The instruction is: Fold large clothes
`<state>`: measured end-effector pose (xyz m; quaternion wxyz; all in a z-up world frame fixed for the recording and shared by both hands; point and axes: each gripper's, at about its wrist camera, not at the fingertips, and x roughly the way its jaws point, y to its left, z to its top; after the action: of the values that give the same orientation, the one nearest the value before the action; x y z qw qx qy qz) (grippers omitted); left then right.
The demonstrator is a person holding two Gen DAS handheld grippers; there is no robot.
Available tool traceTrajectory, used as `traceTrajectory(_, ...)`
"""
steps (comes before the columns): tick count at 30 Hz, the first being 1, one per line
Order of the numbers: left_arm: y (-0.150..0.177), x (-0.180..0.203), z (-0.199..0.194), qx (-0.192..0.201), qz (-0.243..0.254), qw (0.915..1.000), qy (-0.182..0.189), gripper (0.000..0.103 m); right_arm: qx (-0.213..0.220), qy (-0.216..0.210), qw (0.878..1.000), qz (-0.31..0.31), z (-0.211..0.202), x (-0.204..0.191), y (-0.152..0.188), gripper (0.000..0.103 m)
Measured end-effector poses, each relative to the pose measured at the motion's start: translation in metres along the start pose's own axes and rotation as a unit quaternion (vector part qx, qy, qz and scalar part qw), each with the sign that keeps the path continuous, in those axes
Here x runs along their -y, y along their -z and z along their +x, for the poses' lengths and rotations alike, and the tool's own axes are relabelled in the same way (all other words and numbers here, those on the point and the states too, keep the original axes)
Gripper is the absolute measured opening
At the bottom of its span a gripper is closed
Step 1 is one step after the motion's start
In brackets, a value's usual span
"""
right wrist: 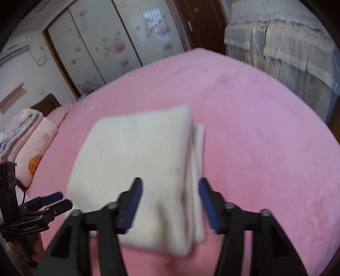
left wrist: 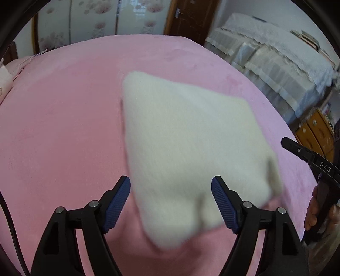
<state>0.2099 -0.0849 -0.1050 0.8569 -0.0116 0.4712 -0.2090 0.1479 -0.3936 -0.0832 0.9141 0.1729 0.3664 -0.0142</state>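
Observation:
A cream-white garment [left wrist: 189, 148], folded into a thick square bundle, lies on the pink bedspread [left wrist: 63, 118]. My left gripper [left wrist: 171, 184] is open, its blue pads apart above the bundle's near edge, holding nothing. In the right wrist view the same bundle [right wrist: 136, 169] shows stacked layers along its right side. My right gripper [right wrist: 170, 186] is open over its near edge, empty. The right gripper's body also shows at the left wrist view's right edge [left wrist: 314, 165]; the left gripper shows at the right wrist view's left edge [right wrist: 51, 201]. Both views are motion-blurred.
Pink pillows and folded bedding [right wrist: 31, 144] lie at the bed's left end. A floral sliding wardrobe [right wrist: 110, 42] and a brown door [left wrist: 187, 17] stand behind. A lace-covered piece of furniture [left wrist: 276, 61] and a yellow cabinet [left wrist: 314, 131] stand to the right.

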Motion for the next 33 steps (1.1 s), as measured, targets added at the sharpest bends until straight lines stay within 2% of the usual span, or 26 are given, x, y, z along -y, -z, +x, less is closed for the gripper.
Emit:
traceTrajectory(3,-0.034,-0.022,0.016,0.008,-0.026,0.9995,-0.017,0.077,0.001,0.005,1.0,-0.005,0.032,-0.005,-0.038,0.061)
traceTrajectory(7,-0.072,-0.043,0.052,-0.003,-0.054,0.9981,-0.029,0.072,-0.046,0.019,0.999,0.017,0.099,0.002,-0.073,0.06)
traceTrajectory(9,-0.088,-0.048,0.063,0.005,-0.062,0.9978,-0.022,0.066,-0.059,0.034,0.997,0.031,0.122,0.007,-0.081,0.051)
traceTrajectory(10,-0.093,-0.046,0.066,0.004,-0.059,0.998,-0.023,0.064,-0.072,0.033,0.996,0.041,0.135,0.013,-0.084,0.039)
traceTrajectory(11,-0.1,-0.045,0.072,0.002,-0.055,0.9983,-0.02,0.059,-0.091,0.014,0.995,0.049,0.145,0.018,-0.084,0.025)
traceTrajectory(12,-0.104,-0.044,0.078,-0.003,-0.052,0.9985,-0.016,0.048,-0.107,-0.005,0.993,0.054,0.152,0.022,-0.084,0.023)
traceTrajectory(13,-0.107,-0.043,0.082,-0.01,-0.051,0.9986,-0.01,0.04,-0.107,-0.004,0.993,0.053,0.153,0.024,-0.085,0.018)
traceTrajectory(14,-0.109,-0.041,0.084,-0.018,-0.054,0.9984,0.002,0.027,-0.103,-0.003,0.993,0.049,0.149,0.026,-0.085,0.014)
traceTrajectory(15,-0.111,-0.038,0.084,-0.018,-0.053,0.9984,-0.001,0.026,-0.087,-0.001,0.995,0.043,0.139,0.024,-0.086,0.014)
traceTrajectory(16,-0.108,-0.032,0.084,-0.009,-0.044,0.9989,-0.013,0.026,-0.066,0.008,0.997,0.027,0.129,0.021,-0.085,0.014)
traceTrajectory(17,-0.106,-0.027,0.087,-0.005,-0.036,0.9991,-0.021,0.026,-0.062,0.018,0.998,0.018,0.129,0.021,-0.081,0.014)
traceTrajectory(20,-0.102,-0.015,0.096,0.0,-0.013,0.9984,-0.055,0.026,-0.088,0.03,0.995,0.034,0.148,0.028,-0.065,0.017)
traceTrajectory(23,-0.104,-0.011,0.09,0.001,-0.015,0.9982,-0.059,0.027,-0.09,0.022,0.994,0.059,0.143,0.03,-0.069,0.024)
traceTrajectory(25,-0.103,-0.008,0.083,0.0,-0.008,0.9982,-0.06,0.032,-0.087,0.026,0.995,0.049,0.132,0.026,-0.073,0.031)
traceTrajectory(27,-0.1,-0.003,0.075,-0.003,0.006,0.9972,-0.075,0.058,-0.077,0.035,0.996,0.033,0.116,0.018,-0.072,0.032)
traceTrajectory(29,-0.097,0.001,0.062,-0.001,0.015,0.9964,-0.084,0.068,-0.069,0.037,0.997,0.019,0.101,0.015,-0.072,0.032)
traceTrajectory(33,-0.089,0.003,0.031,0.003,0.022,0.9953,-0.095,0.07,-0.046,0.023,0.999,0.006,0.062,0.009,-0.073,0.033)
